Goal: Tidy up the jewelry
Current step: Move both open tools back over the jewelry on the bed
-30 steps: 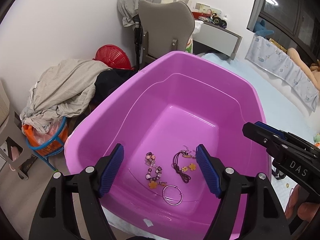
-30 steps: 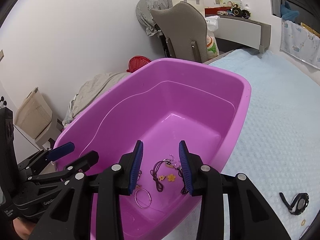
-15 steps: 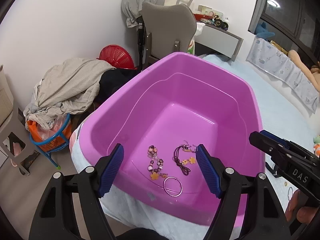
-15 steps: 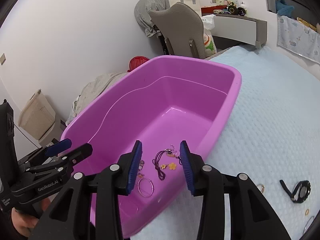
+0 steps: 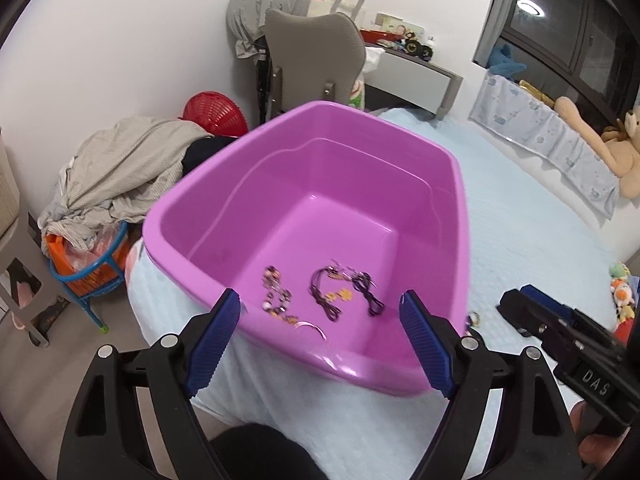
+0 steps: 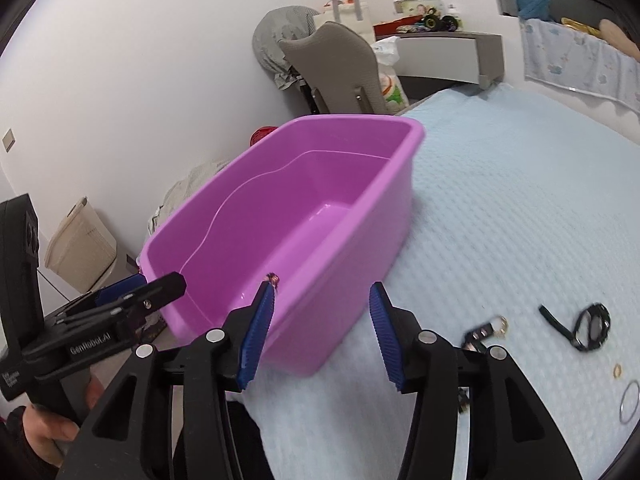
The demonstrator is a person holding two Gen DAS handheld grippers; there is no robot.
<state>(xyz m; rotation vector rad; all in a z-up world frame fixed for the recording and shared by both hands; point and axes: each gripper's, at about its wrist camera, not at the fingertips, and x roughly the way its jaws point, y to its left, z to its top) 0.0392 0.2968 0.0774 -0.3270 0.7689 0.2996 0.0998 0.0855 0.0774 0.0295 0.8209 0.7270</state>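
Both tongs, left (image 5: 320,332) and right (image 6: 320,336), have just been widening and hold nothing; beaded bracelets and cords (image 5: 320,294) lie gathered in the purple plastic tub (image 5: 460,200), while a black watch (image 6: 592,326) and rings wait on the bed at right.

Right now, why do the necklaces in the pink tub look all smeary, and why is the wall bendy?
Left wrist view: the jewelry in the purple tub is streaked by motion blur. Right wrist view: the watch and rings on the blue bedspread smear too. Both views: the fisheye lens curves the wall and darkens the corners.
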